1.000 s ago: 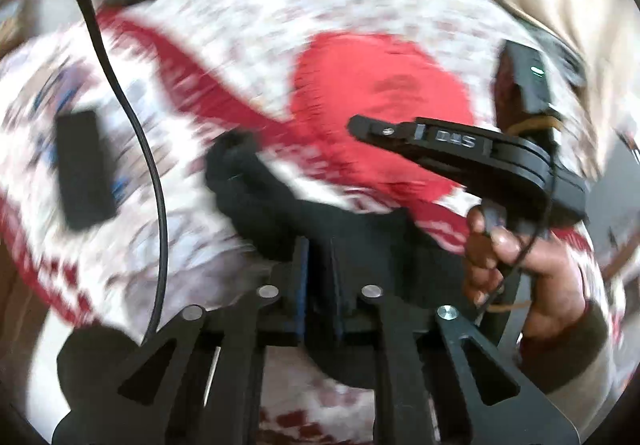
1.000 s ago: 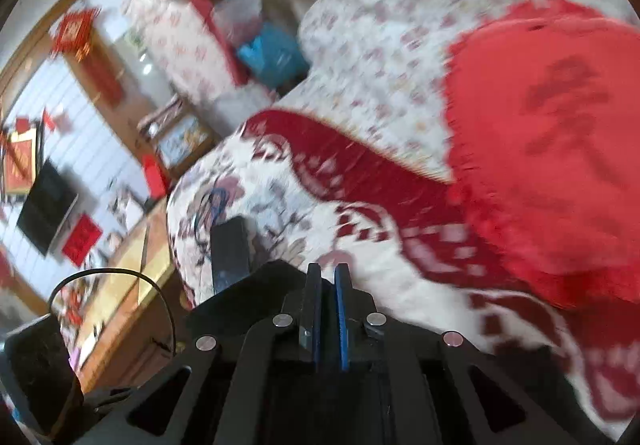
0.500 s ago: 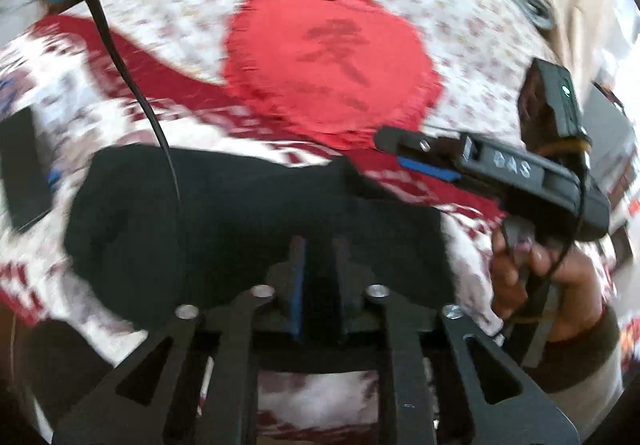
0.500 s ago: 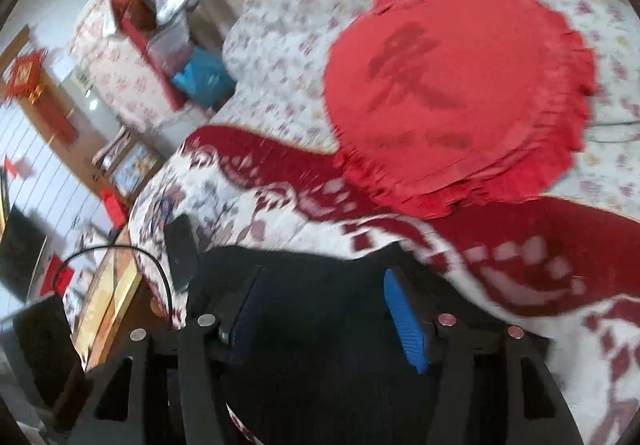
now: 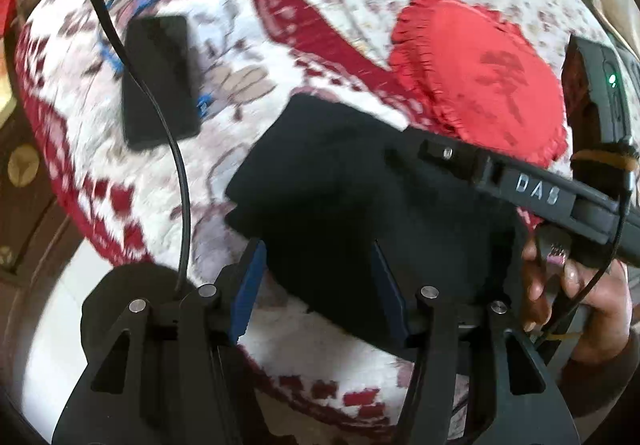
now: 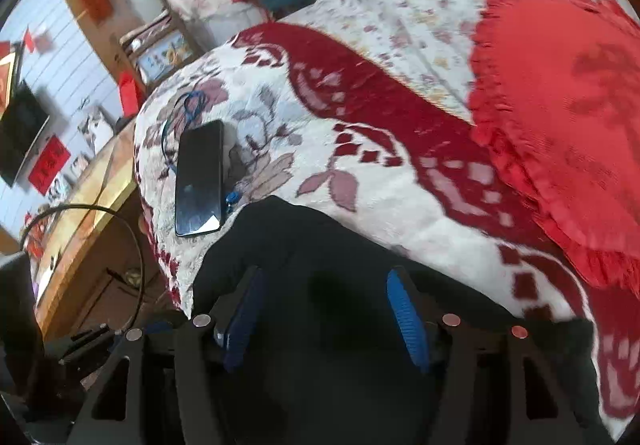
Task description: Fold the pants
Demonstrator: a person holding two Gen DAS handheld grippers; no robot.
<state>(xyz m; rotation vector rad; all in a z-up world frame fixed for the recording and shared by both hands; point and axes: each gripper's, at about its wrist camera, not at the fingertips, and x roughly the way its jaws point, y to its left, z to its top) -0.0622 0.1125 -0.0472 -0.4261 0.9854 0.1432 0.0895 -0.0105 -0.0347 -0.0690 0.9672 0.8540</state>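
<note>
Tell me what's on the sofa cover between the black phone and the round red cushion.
The folded black pants reach into the near part of that gap. Farther back, only patterned sofa cover separates the phone from the red cushion, clearest in the right wrist view.

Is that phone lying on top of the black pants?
No, the phone lies on the patterned blanket beside the folded black pants, not on them.
</note>
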